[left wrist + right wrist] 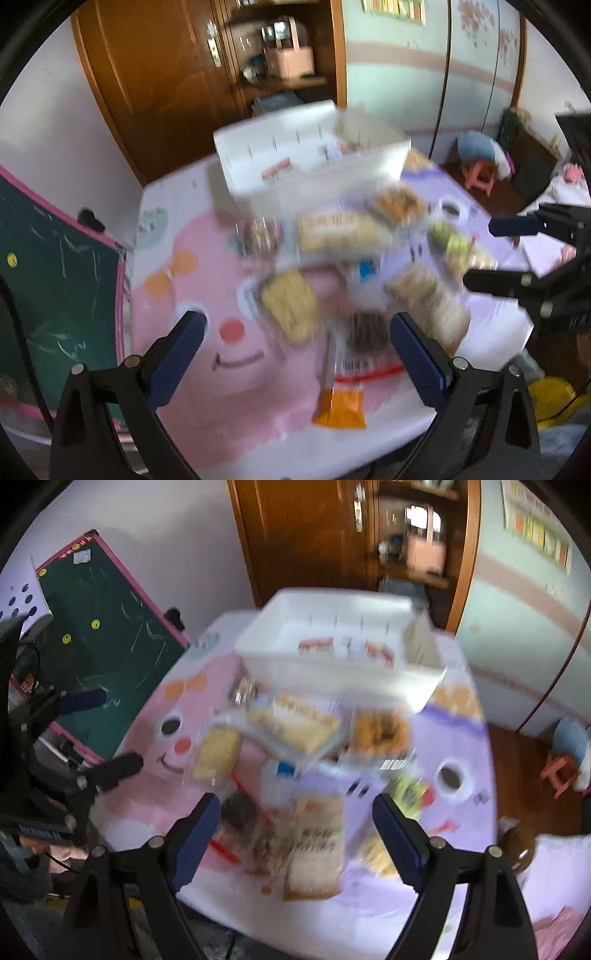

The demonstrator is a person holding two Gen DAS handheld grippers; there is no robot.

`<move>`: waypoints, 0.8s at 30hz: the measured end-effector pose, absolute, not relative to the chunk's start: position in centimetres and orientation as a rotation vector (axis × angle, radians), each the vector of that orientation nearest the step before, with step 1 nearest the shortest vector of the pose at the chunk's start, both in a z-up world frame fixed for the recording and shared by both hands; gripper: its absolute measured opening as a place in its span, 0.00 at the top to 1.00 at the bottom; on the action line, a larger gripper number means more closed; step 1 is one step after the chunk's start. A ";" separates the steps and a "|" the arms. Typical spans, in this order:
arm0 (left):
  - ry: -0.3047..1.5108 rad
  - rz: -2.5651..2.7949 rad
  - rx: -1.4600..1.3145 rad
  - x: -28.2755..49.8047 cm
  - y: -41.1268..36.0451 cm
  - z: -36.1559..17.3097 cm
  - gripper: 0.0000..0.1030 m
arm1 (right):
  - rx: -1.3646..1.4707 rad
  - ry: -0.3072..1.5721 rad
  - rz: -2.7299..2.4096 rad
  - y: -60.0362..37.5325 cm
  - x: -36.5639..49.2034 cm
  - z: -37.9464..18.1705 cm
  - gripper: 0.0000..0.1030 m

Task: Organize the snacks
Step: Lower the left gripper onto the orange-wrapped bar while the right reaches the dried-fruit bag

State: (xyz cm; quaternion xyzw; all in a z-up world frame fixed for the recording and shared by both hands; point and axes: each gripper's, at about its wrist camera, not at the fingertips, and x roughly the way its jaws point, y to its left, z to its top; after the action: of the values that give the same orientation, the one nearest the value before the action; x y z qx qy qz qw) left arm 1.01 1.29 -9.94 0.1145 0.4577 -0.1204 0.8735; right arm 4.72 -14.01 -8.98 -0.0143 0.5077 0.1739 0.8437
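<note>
Both views are motion-blurred. A white plastic bin (369, 166) stands at the far side of a small table covered with a pink and lilac cartoon cloth (207, 387); a few packets lie inside it. Several wrapped snacks lie in a pile in front of the bin, among them a yellow cake packet (290, 308) and an orange-ended packet (341, 404). My left gripper (295, 332) is open and empty above the near side of the pile. My right gripper (295, 812) is open and empty above a tan biscuit packet (317, 853); the bin (291, 638) lies beyond.
A green chalkboard with a pink frame (62, 266) leans left of the table. A brown wooden cabinet (177, 74) stands behind. A pink stool (480, 177) is on the floor at right. The table's near edge (295, 454) is close below the left gripper.
</note>
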 end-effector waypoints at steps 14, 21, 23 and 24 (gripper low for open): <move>1.168 -0.284 0.195 -1.4 1.5 -20.7 0.03 | 0.040 1.281 0.393 -13.1 4.3 -17.6 0.46; 1.220 -0.289 0.139 -0.1 1.7 -22.4 0.18 | -0.074 1.288 0.394 -10.4 4.7 -19.0 0.58; 1.233 -0.292 0.123 0.2 1.7 -22.7 0.23 | -0.117 1.275 0.392 -9.8 4.6 -19.0 0.58; 1.238 -0.291 0.119 0.3 1.7 -22.9 0.25 | -0.143 1.267 0.393 -9.4 4.6 -19.1 0.58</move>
State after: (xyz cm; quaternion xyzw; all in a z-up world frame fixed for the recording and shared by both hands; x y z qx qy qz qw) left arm 0.28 1.72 -22.90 0.0554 0.5776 -0.1358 0.8030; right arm 4.57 -9.38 -19.08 -0.0664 0.5875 0.1822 0.7857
